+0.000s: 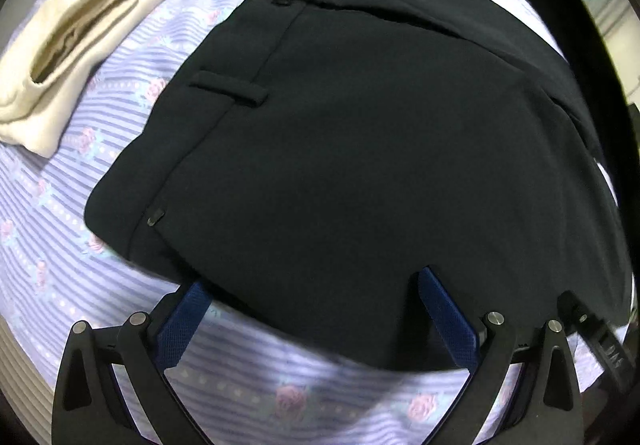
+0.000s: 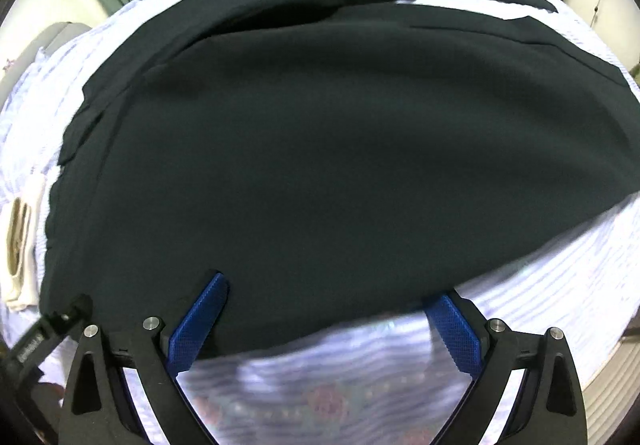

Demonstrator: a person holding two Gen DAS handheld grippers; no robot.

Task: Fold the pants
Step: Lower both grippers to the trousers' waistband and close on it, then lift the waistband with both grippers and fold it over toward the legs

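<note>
Left gripper [image 1: 312, 285], right gripper [image 2: 332, 289] agape, gripping nothing, straddling near edge of black pants [image 1: 360, 145]; striped sheet [image 1: 280, 385] bare below edge.

Left gripper [image 1: 310, 287] and right gripper [image 2: 334, 293]: black angular linkage arms, round silver pivot pins, blue textured finger pads [image 2: 198, 325]

— What's under the right gripper [image 2: 324, 297]?
— Dark pants [image 2: 320, 149] spread on the striped floral sheet [image 2: 540, 285]; the blue fingers [image 2: 200, 321] stand wide apart over the near hem, gripping nothing.
</note>
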